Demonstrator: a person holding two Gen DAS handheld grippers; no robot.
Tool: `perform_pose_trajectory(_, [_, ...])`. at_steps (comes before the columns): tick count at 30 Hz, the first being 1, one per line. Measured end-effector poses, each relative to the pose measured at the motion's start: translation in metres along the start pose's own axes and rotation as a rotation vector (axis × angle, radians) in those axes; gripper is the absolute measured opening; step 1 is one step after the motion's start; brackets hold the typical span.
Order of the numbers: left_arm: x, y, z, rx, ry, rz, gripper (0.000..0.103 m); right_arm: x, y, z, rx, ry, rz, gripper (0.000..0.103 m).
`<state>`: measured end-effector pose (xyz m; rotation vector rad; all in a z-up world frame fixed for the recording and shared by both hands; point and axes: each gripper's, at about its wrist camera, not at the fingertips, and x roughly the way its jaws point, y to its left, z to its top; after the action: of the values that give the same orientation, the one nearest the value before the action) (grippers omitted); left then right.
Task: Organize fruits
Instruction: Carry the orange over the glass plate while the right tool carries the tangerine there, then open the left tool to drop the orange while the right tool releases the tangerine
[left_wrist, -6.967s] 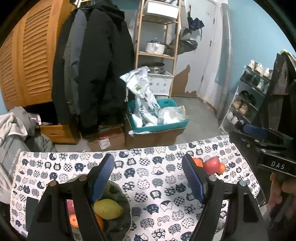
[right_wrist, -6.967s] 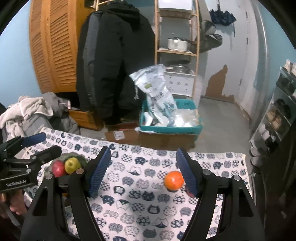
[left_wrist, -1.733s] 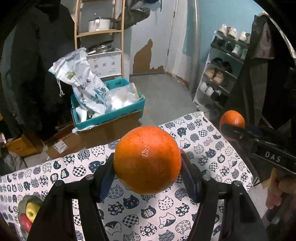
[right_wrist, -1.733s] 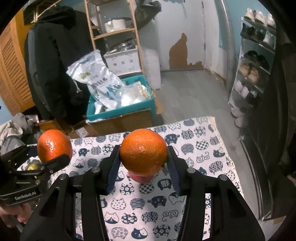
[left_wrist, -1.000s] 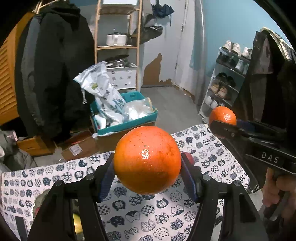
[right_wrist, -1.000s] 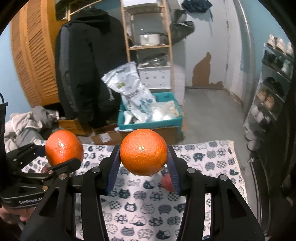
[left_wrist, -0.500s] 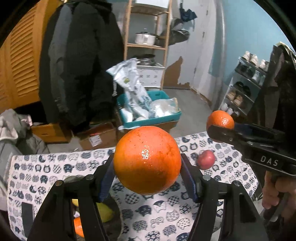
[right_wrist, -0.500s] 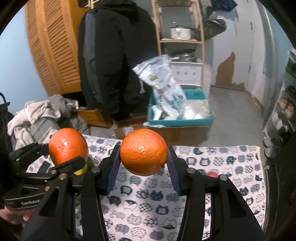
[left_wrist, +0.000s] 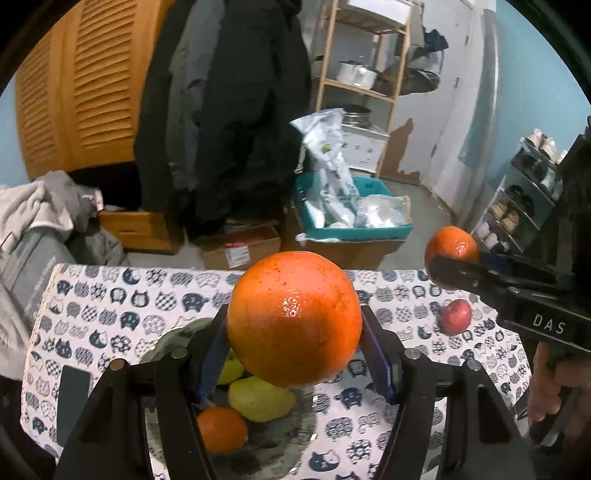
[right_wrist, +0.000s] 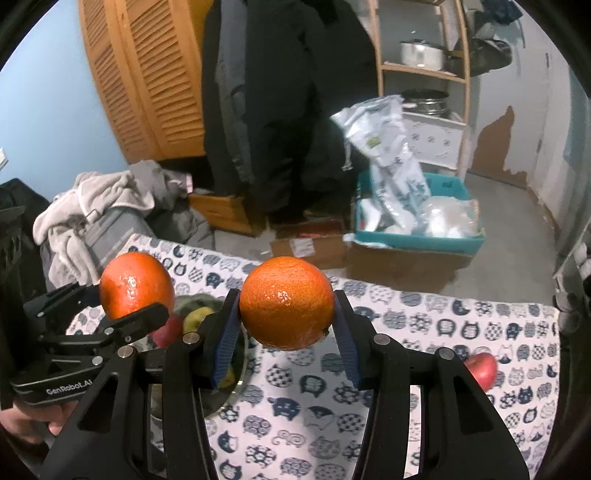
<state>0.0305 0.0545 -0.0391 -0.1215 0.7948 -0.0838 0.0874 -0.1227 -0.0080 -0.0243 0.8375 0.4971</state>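
left gripper (left_wrist: 294, 325) fingers clamp a large orange (left_wrist: 294, 318) above the bowl (left_wrist: 303, 435), apparently lined up to drop in | right gripper (right_wrist: 287, 325) fingers clamp a smaller orange (right_wrist: 287, 308) beside it, likely queued | red apple (right_wrist: 482, 368) alone on the surface (right_wrist: 406, 417), uncollected

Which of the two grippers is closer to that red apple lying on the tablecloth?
Right. The right gripper holds its orange near the red apple; the left gripper holds its orange over the bowl.
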Motion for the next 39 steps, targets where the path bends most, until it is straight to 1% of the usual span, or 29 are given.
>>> perform_pose_trajectory(7, [0.009,0.034,-0.014,-0.036,0.030,0.046,0.067,0.027,0.026,0.000,-0.028,0.040,0.036,0.048])
perform_pose_trajectory(11, [0.023,0.053,-0.026,-0.073,0.079,0.066,0.067,0.046,0.039,-0.002,-0.035,0.074,0.052,0.048])
perform_pose_trajectory(16, [0.039,0.071,-0.042,-0.096,0.122,0.098,0.067,0.072,0.056,-0.008,-0.053,0.113,0.073,0.048])
perform_pose_trajectory(21, [0.058,0.090,-0.059,-0.153,0.193,0.092,0.067,0.097,0.070,-0.016,-0.074,0.161,0.084,0.048])
perform_pose_trajectory(25, [0.069,0.096,-0.068,-0.160,0.228,0.105,0.067,0.117,0.075,-0.026,-0.082,0.205,0.088,0.048])
perform_pose_trajectory(29, [0.079,0.098,-0.076,-0.173,0.258,0.099,0.068,0.133,0.079,-0.034,-0.091,0.237,0.091,0.048])
perform_pose_trajectory(35, [0.092,0.098,-0.084,-0.169,0.293,0.107,0.068,0.147,0.080,-0.042,-0.103,0.264,0.082,0.048])
perform_pose_trajectory(39, [0.098,0.100,-0.086,-0.192,0.305,0.107,0.068,0.150,0.080,-0.043,-0.102,0.272,0.087,0.048])
